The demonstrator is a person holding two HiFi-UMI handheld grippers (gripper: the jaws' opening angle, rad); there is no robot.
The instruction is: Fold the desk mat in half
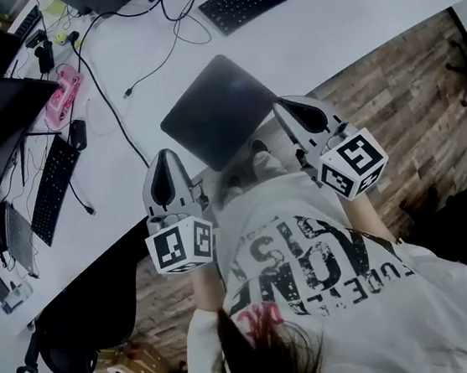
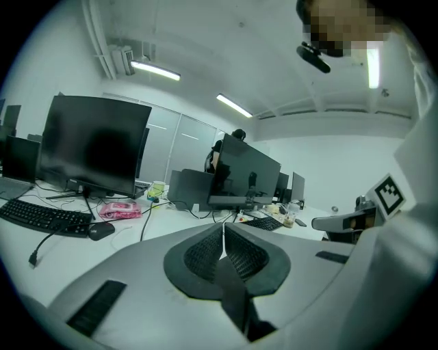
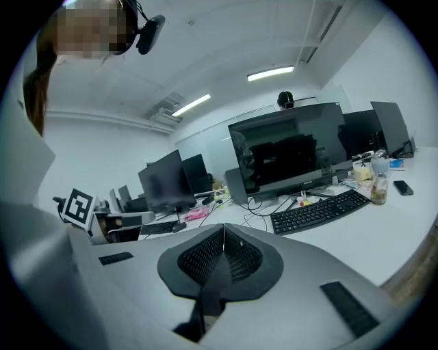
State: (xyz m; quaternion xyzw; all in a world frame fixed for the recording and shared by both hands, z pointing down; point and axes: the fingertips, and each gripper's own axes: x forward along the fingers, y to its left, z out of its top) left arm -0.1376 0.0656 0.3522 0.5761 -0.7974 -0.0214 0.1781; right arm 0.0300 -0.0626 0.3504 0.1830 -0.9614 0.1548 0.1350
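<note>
Tongs are both closed on nothing: the left gripper (image 1: pixel 165 160) and right gripper (image 1: pixel 290 107) hover by the tabletop's (image 1: pixel 325 35) near edge, 1 at each side of the desk mat (image 1: pixel 218 111). This mat, dark, matte and thin, a rounded-corner rectangle, lies flat at that edge, seemingly 1 layer, so folding looks unstarted. Next, each gripper should open and pinch a near corner.

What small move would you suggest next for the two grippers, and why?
Probably open the right gripper and lower it to the desk mat: it and the left gripper are shut, empty and off the mat, which lies flat.
</note>
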